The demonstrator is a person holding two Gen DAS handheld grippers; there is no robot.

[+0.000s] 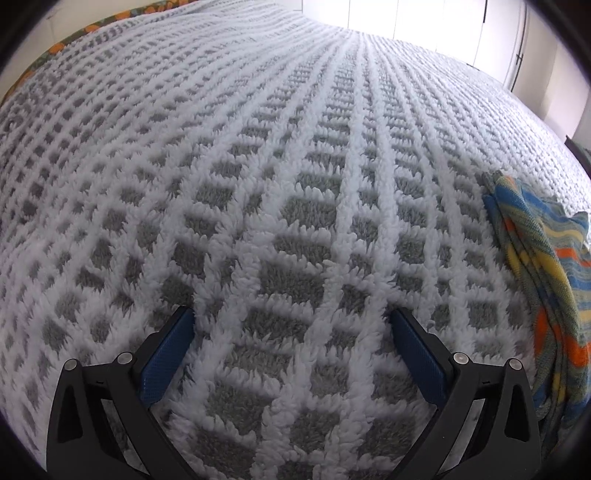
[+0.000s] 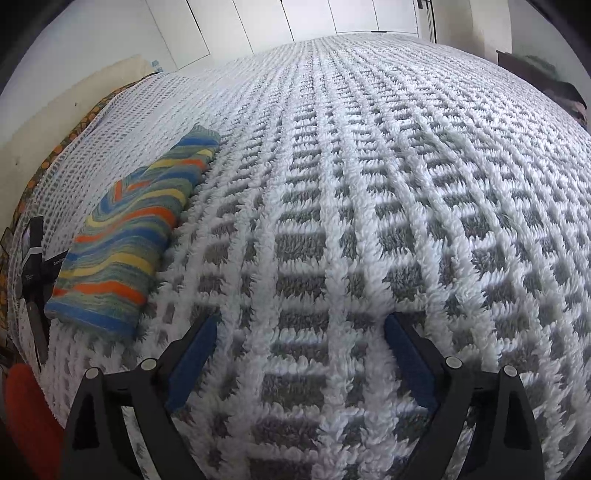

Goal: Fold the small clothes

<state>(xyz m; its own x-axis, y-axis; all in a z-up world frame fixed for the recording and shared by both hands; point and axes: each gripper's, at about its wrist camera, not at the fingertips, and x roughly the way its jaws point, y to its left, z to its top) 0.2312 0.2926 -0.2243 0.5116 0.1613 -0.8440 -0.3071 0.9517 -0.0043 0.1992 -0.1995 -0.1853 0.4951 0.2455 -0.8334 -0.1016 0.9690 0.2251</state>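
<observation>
A small striped knit garment (image 2: 136,236), in blue, orange, yellow and green, lies folded into a long narrow bundle on the fluffy white-and-grey checked blanket (image 2: 351,221). In the right wrist view it sits left of my right gripper (image 2: 301,321), which is open over bare blanket with nothing between its blue pads. In the left wrist view the same garment (image 1: 543,280) lies at the right edge, beside my left gripper (image 1: 291,314). That gripper is open too, its tips low against the blanket pile and holding nothing.
The blanket (image 1: 258,166) covers a wide bed. White wardrobe doors (image 2: 332,14) stand beyond its far end. A patterned orange-and-green sheet edge (image 2: 55,151) shows along the left side. A black device (image 2: 33,254) and an orange sleeve (image 2: 29,417) show at the lower left.
</observation>
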